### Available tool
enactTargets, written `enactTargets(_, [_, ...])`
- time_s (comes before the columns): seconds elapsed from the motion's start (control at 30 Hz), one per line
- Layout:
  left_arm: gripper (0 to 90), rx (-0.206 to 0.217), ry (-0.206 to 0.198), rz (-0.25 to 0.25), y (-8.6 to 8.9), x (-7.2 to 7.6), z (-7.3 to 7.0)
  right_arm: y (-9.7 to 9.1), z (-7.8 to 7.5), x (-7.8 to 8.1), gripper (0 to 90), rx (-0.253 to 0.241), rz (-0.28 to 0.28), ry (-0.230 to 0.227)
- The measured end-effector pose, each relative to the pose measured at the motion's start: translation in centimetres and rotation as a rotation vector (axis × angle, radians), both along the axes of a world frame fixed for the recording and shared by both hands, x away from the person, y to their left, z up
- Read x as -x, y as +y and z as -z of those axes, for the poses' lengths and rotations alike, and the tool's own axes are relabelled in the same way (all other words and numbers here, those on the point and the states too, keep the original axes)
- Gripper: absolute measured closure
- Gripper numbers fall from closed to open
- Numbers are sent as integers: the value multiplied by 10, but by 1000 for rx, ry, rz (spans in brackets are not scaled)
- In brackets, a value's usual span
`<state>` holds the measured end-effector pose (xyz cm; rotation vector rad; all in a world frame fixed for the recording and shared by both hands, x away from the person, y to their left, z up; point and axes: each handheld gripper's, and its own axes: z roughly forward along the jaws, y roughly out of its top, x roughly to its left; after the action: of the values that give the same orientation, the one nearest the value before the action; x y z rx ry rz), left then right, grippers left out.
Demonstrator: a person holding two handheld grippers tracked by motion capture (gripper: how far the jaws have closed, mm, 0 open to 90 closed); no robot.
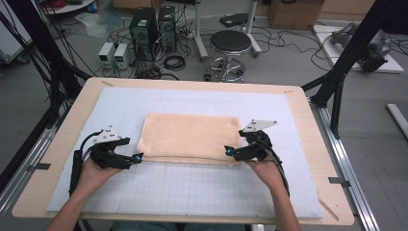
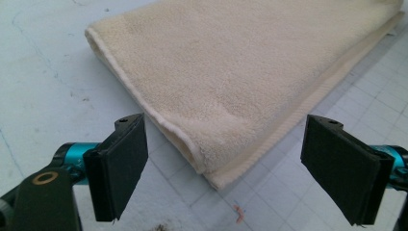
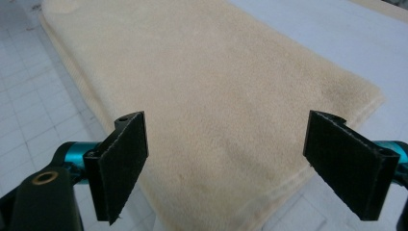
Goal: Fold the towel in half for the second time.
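Jaws of both grippers released, flanking the folded towel (image 1: 190, 134), no writing legible

Overhead overview; two close views sharing towel (image 1: 190, 134)

Beyond your surface (image 1: 308, 125) | stool (image 1: 230, 43) on floor | two computer towers (image 1: 153, 26) (cables around them) | cardboard box (image 1: 293, 12) far back
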<state>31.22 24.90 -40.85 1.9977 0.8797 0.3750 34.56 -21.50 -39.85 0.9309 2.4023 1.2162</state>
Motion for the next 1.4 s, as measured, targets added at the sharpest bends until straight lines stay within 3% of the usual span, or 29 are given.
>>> enactTargets(0.23, [159, 9, -5, -2, 4, 13, -3, -9, 10, 9, 124, 0, 22, 24])
enactTargets(0.3, [147, 8, -3, 0, 4, 15, -3, -11, 11, 12, 124, 19, 22, 18])
enactTargets(0.63, [136, -19, -2, 4, 7, 18, -1, -20, 12, 25, 123, 4, 51, 7])
enactTargets(0.9, [136, 0, 0, 3, 7, 20, -3, -21, 12, 33, 123, 26, 53, -5])
enactTargets(1.4, [133, -10, 5, 8, 12, 40, -2, -31, 12, 50, 123, 32, 63, -25])
